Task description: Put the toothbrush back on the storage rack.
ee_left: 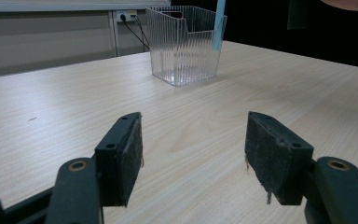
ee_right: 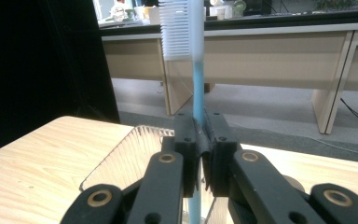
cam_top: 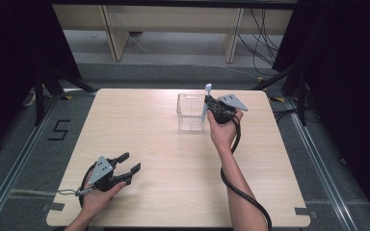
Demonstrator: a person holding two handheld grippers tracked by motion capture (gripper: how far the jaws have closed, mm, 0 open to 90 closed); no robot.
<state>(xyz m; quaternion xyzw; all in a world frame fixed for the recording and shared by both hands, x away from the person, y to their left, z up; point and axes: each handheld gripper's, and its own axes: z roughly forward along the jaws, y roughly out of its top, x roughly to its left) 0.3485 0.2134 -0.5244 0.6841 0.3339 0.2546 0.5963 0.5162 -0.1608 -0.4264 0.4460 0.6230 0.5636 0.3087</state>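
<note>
The right gripper is clamping a toothbrush by its light blue handle, jaws pressed together on it just below the middle, and is holding it upright at the near right edge of the clear ribbed bin on the far part of the table. In the right gripper view the white bristle head is pointing up and the bottom of the handle is running down past the jaws toward the bin's open mouth. In the left gripper view the handle is showing as a pale blue strip at the bin's right side; whether its tip is already inside the rim or just beside it is hard to tell.

The left gripper is resting low over the near left part of the table, well apart from the bin, jaws spread and holding nothing.

The step in hand looks like standing the toothbrush in the bin. To do it well, the right gripper should be keeping the handle vertical and centring its lower end over the opening, clear of the rim, before lowering. The bin looks light and could slide or tip if the handle knocks its wall, so a slow straight descent is the safer way. The jaws should be parting only once the tip is resting on the bin's floor, letting the brush lean gently against a wall rather than drop.
</note>
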